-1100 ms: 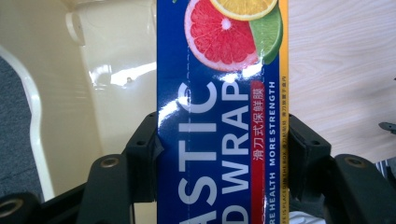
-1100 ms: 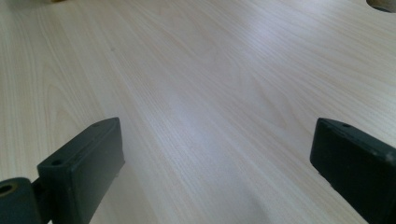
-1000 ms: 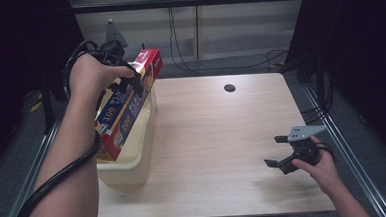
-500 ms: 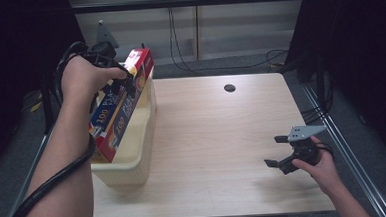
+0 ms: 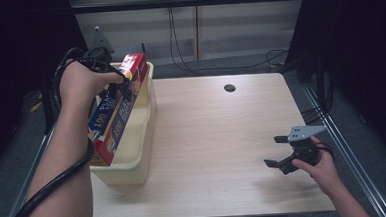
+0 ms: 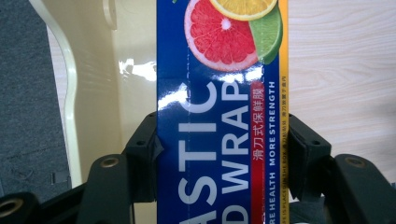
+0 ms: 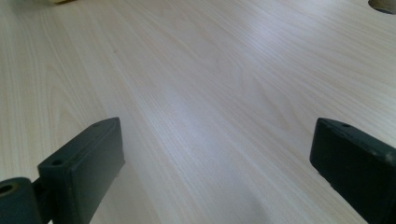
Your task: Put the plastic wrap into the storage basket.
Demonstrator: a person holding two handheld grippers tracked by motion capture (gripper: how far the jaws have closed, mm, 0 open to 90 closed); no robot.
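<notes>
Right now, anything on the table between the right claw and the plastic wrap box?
Only bare wooden table in the high view. The bin's near wall stands beside the plastic wrap box; the open right claw holds nothing.

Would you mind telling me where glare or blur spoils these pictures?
Left gripper view: white glare on the box lettering and the tub wall. Right gripper view: a soft sheen on the table, far edge blurred. High view: dark surroundings, table evenly lit.

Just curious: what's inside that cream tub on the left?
The lower end of a plastic wrap box, tilted and gripped by the left tongs, sits inside the tub. The box and forearm cover the rest of the tub's floor.
</notes>
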